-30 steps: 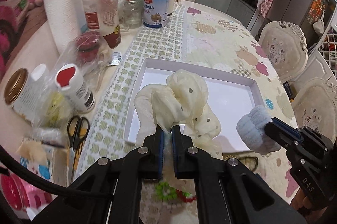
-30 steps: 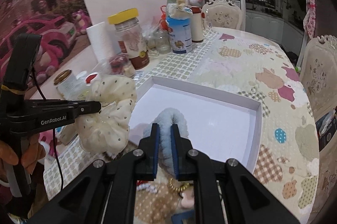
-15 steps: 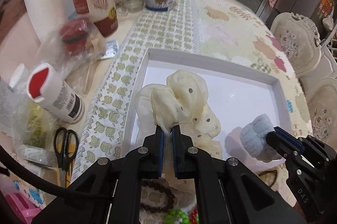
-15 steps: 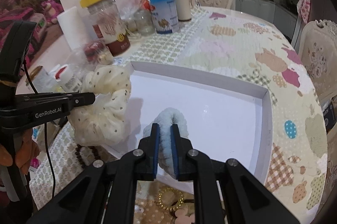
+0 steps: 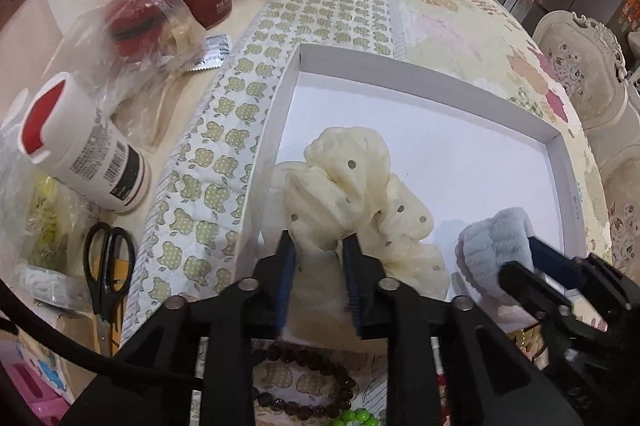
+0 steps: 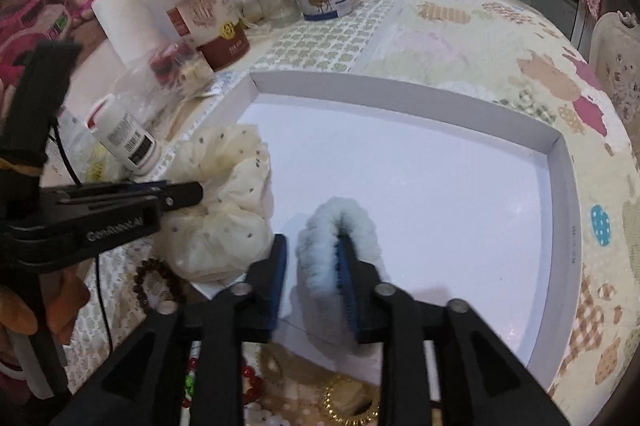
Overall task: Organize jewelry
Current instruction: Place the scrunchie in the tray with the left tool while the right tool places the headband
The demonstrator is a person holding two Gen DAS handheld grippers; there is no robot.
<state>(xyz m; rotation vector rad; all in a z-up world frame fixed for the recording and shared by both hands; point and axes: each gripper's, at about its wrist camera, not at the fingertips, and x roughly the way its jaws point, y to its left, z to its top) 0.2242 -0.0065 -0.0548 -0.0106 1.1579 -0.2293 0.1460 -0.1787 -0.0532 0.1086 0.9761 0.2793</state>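
Inside the white box (image 5: 420, 82), near its front-left corner, the cream dotted scrunchie (image 5: 360, 194) lay bunched against the left wall, and the left gripper (image 5: 318, 258) stood with its jaws parted around the fabric's near end, no longer pinching it. Just beside it, the pale blue fluffy scrunchie (image 6: 340, 246) sat at the box's near edge; the right gripper (image 6: 312, 266) was spread too, one pad touching the fluff and the other standing off it. Most of the box floor toward the far and right walls lay bare. Left of the box, scissors (image 5: 106, 262) and a red-capped bottle (image 5: 80, 150) crowded the cloth. Only the left wrist view showed the brown bead bracelet (image 5: 308, 382) fully, below the box; only the right wrist view showed a gold bangle (image 6: 352, 402) before the front wall.
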